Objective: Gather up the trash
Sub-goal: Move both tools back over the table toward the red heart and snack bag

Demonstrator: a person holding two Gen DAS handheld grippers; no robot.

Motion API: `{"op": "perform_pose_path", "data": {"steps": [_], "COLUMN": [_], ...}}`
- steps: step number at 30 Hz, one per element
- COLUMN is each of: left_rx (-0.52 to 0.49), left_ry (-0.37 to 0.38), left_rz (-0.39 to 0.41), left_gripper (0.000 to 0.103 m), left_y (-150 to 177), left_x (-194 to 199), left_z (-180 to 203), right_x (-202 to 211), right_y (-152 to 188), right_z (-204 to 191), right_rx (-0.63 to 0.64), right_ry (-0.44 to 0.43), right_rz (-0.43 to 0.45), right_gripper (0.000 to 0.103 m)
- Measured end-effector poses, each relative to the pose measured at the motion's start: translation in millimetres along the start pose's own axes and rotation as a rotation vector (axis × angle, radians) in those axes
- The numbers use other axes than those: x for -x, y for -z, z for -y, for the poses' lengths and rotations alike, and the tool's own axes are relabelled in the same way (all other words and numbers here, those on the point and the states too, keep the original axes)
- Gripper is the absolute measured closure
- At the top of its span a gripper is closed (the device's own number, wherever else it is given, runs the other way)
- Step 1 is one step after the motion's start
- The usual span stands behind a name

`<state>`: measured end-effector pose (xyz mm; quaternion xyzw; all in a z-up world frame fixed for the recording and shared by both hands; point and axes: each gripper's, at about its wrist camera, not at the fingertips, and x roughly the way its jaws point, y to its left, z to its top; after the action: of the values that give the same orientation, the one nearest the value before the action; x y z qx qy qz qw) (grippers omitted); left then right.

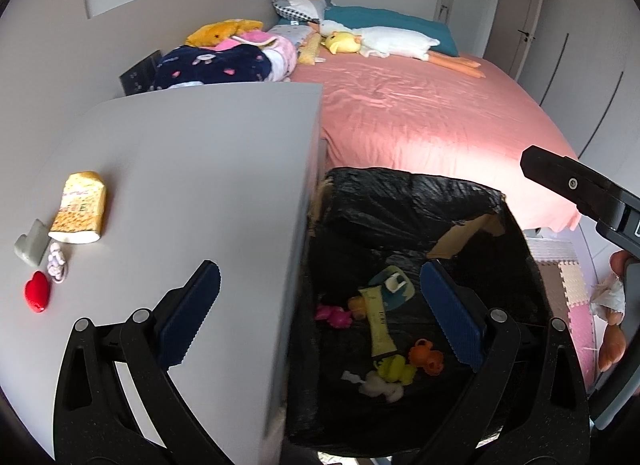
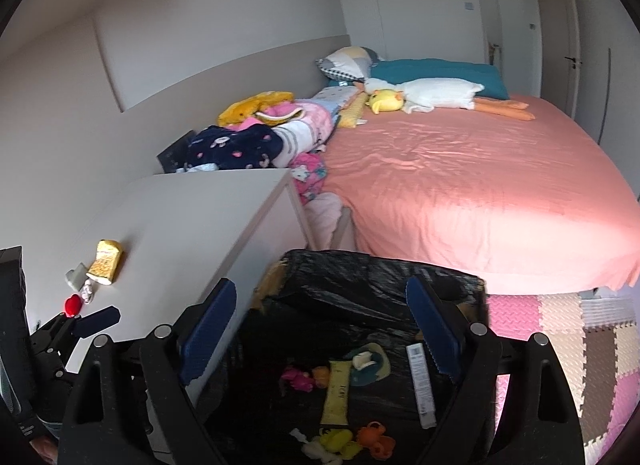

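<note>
Left gripper (image 1: 320,317) jaws wide apart, empty, straddling white cabinet (image 1: 192,169) edge and black-lined bin (image 1: 400,201). Right gripper (image 2: 320,345) jaws wide apart, empty, over bin. Yellow snack packet (image 1: 80,209) lies far left on cabinet.

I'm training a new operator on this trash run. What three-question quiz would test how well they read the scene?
1. True or false: the bin has a black liner.
2. Which lies on the white table? A) red heart B) white goose C) orange toy
3. Are the right gripper's jaws open or shut?

Key: 1 true; 2 A; 3 open, nothing between them.
</note>
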<state>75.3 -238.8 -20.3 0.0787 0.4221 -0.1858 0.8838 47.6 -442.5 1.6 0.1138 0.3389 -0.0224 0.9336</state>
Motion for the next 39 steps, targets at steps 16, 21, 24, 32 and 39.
{"op": "perform_pose_path", "data": {"steps": [16,21,24,32,39], "left_rx": [0.107,0.145,0.17,0.232,0.263], "left_ry": [-0.098,-0.126,-0.146,-0.194,-0.238], "left_rz": [0.018,0.014,0.013,0.019,0.038], "left_gripper": [0.006,0.006,0.006,0.006,0.007], "left_y": [15,23,27,38,45], "left_x": [15,18,20,28,36], "left_z": [-70,-90,-104,-141,-168], "right_x": [-26,-35,-41,-61,-80], "right_y": [0,0,1,6,10], "right_z": [-71,-94,-107,-143,-170], "right_rx": [0.056,0.072,0.088,0.126,0.119], "right_ry": [-0.165,-0.214,-0.24,-0.303,-0.374], "right_rz": [-0.025,-0.037,-0.047,-0.105,-0.165], "right_gripper": [0.016,0.016,0.017,0.033,0.043]}}
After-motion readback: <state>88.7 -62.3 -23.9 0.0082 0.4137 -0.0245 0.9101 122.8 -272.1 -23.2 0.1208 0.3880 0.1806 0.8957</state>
